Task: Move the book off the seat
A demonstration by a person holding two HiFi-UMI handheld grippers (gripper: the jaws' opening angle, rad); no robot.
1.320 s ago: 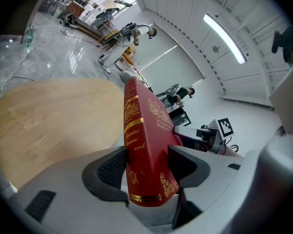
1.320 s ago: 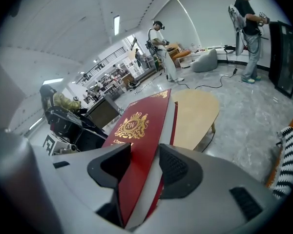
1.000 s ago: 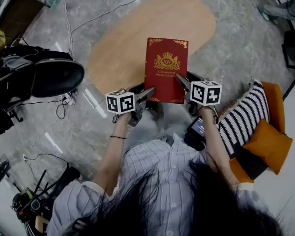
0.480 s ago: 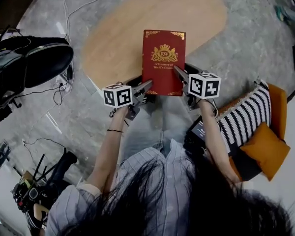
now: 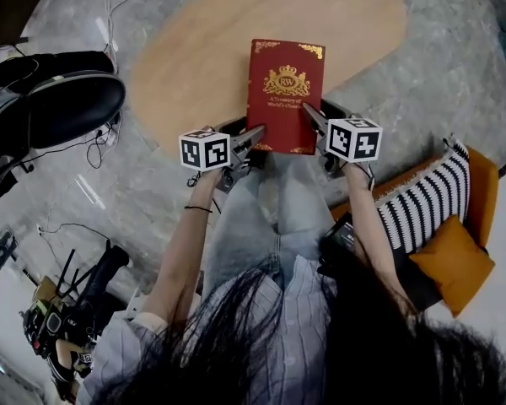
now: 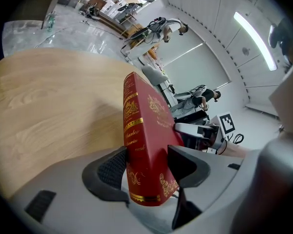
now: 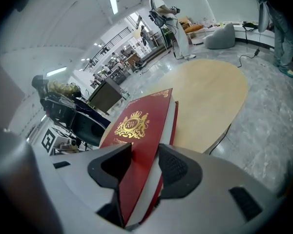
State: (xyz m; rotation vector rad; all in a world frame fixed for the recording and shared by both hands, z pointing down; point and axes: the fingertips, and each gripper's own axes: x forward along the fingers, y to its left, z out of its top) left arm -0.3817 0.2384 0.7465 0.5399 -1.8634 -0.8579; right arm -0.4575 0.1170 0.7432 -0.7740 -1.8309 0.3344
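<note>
A red hardcover book point(image 5: 286, 93) with a gold crest is held flat over the near edge of the oval wooden table point(image 5: 202, 49). My left gripper point(image 5: 257, 135) is shut on its near left corner, jaws clamped across the spine point(image 6: 136, 145). My right gripper point(image 5: 310, 116) is shut on the near right edge, one jaw on the cover point(image 7: 136, 130) and one under the pages. In the left gripper view the right gripper's marker cube point(image 6: 226, 123) shows beyond the book. The seat point(image 5: 443, 226) with its striped cushion lies behind my right arm.
A black office chair point(image 5: 63, 99) stands left of the table. Cables point(image 5: 110, 24) run over the marble floor. An orange cushion point(image 5: 454, 260) lies on the seat at right. A dark device point(image 5: 341, 236) rests by the person's right hip. Camera gear point(image 5: 59, 332) sits at lower left.
Both grippers have carried the book downward, closer to the wooden table. The head view has shifted, with the table now filling more of the top.
</note>
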